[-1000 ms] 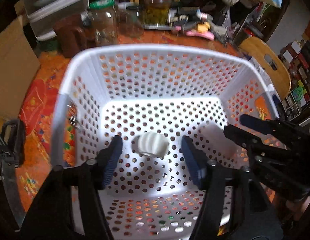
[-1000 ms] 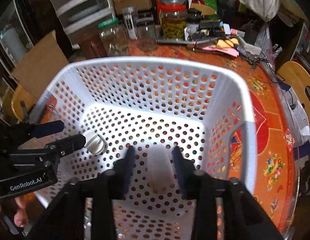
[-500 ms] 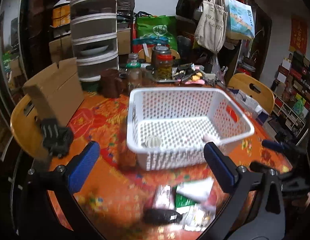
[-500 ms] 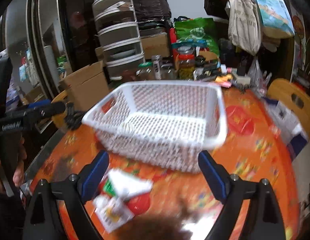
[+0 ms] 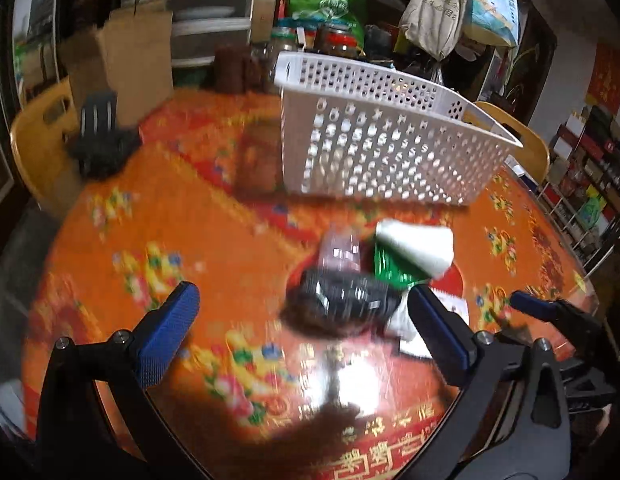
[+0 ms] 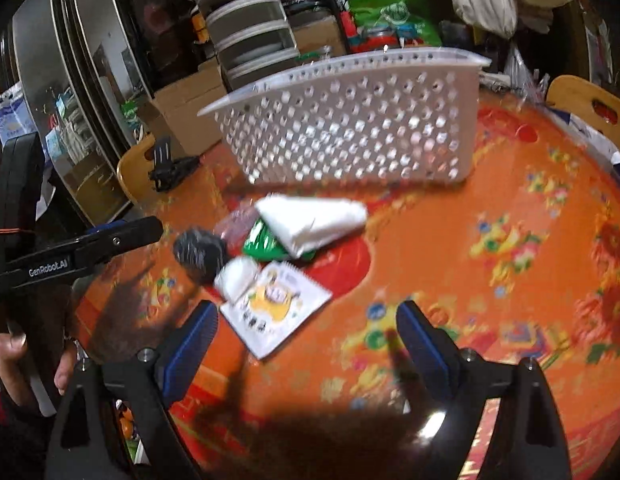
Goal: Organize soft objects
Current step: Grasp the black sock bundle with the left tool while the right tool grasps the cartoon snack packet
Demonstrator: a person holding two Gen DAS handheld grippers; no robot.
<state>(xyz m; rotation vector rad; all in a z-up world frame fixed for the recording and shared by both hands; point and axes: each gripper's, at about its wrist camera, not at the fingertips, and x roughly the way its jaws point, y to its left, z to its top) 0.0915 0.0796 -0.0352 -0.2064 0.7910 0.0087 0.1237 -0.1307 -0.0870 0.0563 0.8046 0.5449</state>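
Observation:
A white perforated basket (image 5: 382, 136) stands on the orange patterned table (image 5: 182, 240); it also shows in the right wrist view (image 6: 350, 128). In front of it lies a small pile: a white soft pack (image 5: 418, 246) (image 6: 314, 220), a green packet (image 5: 390, 272) (image 6: 262, 244), a dark crumpled bag (image 5: 346, 300) (image 6: 200, 250), a clear pinkish bag (image 5: 338, 250) and a white-and-yellow packet (image 6: 276, 308). My left gripper (image 5: 302, 332) is open and empty just short of the dark bag. My right gripper (image 6: 306, 340) is open and empty, low over the table beside the white-and-yellow packet.
Jars (image 5: 334, 38), a stack of drawers (image 5: 210, 20) and cardboard boxes (image 5: 122, 52) crowd the table's far side. Wooden chairs (image 5: 34, 136) (image 6: 590, 104) stand around the table. A black clip stand (image 5: 98, 136) sits at the left edge.
Both grippers left the basket, opened wide and pulled back, then dropped low toward the pile of packets in front of the basket. The white items stayed inside the basket.

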